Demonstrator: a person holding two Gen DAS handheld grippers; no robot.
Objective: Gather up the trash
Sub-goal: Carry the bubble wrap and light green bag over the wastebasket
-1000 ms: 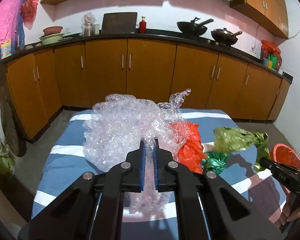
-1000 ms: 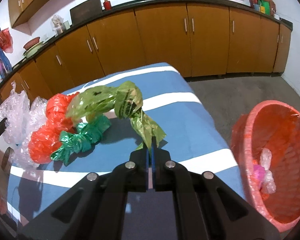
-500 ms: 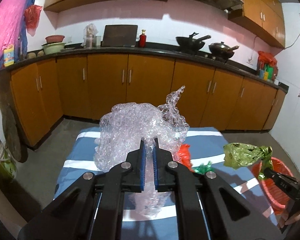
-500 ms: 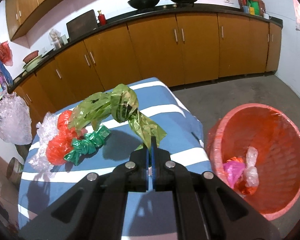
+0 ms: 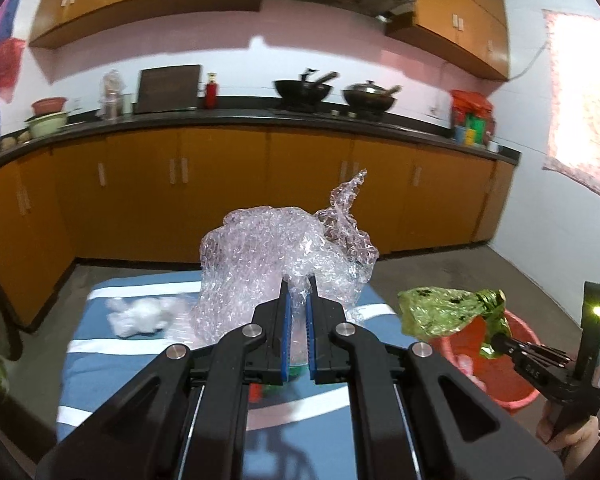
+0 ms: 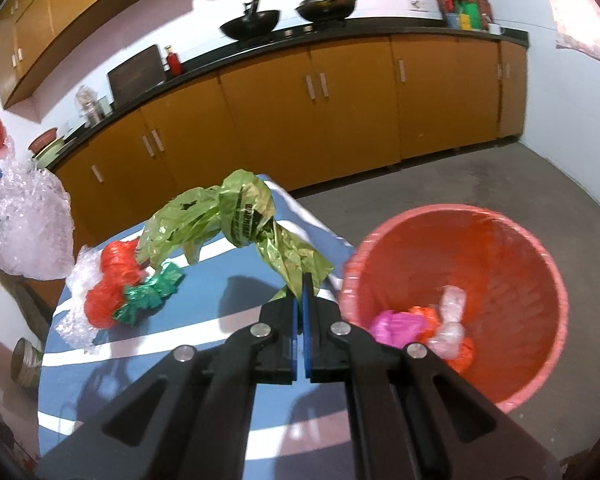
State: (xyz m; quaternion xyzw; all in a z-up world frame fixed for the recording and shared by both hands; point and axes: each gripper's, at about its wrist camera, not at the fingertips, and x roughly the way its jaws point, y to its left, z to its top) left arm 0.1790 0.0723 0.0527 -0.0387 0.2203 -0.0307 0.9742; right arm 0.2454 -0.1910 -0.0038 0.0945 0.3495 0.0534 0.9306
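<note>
I'm holding my left gripper [image 5: 297, 300] tilted slightly downward, its blue pads pinching bubble wrap [image 5: 276, 256]. My right gripper [image 6: 302, 292] is angling down more steeply, pads pressing together on a green bag [image 6: 236, 216]. My right hand [image 5: 572, 436] is gripping its handle.

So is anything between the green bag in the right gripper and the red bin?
Nothing visible. The green bag hangs from the right gripper above the table edge, and the red bin stands open just beside it.
</note>
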